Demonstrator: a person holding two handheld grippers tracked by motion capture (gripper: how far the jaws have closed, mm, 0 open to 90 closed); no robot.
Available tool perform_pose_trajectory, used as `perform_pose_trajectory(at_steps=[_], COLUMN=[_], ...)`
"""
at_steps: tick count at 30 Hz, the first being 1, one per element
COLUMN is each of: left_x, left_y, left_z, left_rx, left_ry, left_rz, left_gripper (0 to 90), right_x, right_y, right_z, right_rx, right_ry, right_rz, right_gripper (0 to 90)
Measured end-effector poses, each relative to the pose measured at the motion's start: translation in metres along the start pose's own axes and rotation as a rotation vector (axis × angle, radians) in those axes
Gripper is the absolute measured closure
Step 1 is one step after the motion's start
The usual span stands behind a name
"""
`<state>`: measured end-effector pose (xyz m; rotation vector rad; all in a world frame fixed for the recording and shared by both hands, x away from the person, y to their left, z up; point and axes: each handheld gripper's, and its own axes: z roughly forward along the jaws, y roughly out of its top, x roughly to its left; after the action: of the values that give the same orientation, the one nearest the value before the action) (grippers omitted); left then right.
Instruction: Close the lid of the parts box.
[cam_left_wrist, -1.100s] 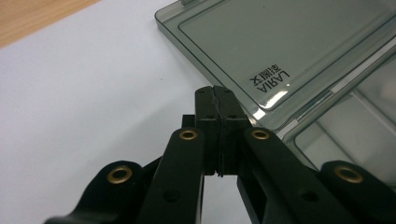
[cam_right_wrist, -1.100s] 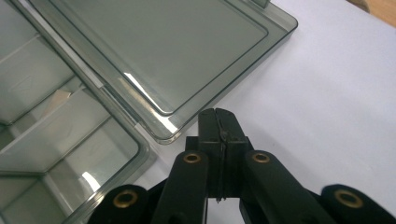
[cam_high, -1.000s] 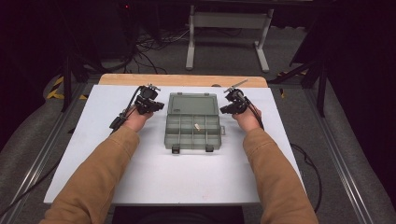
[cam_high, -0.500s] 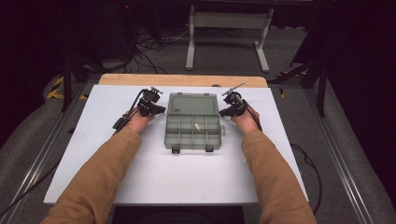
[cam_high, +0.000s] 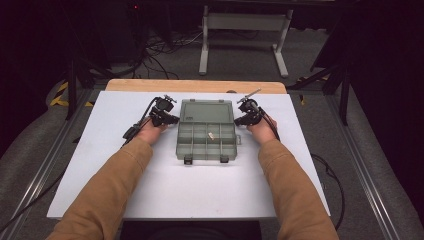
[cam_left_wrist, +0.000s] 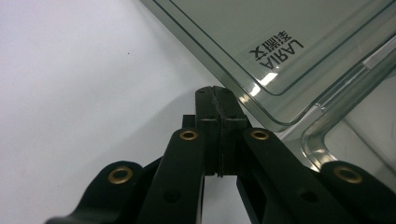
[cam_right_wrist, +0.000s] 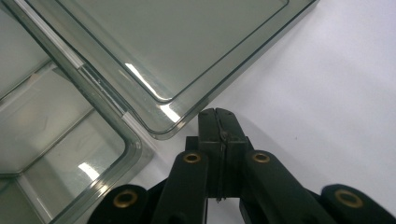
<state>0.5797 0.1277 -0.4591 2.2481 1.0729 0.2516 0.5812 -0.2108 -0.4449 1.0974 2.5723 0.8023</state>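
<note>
Jaws are pressed together on both tools, nothing between them. My left gripper (cam_high: 169, 119) sits just off the left edge of the open box (cam_high: 206, 131), my right gripper (cam_high: 243, 119) just off its right edge, each tip near a corner of the flat lid (cam_left_wrist: 299, 42) by the hinge line. The box lies between them on the table (cam_high: 110, 115), long axis running away from me. Both hands are about equally near.
</note>
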Motion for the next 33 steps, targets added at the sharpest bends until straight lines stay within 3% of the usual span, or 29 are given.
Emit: perform_pose_trajectory(at_steps=[12,33], left_x=[0.0007,-0.0043], left_y=[0.0003,0.0020], left_z=[0.0002,0.0038], left_rx=[0.003,-0.020], left_ry=[-0.004,0.031], left_rz=[-0.014,-0.027], left_gripper=[89.9,89.9], right_x=[0.0013,0.0016], right_y=[0.0016,0.0060], right_z=[0.0011,0.0052], right_rx=[0.005,-0.013], right_ry=[-0.017,-0.043], right_rz=[-0.017,-0.033], right_gripper=[90.0,90.0])
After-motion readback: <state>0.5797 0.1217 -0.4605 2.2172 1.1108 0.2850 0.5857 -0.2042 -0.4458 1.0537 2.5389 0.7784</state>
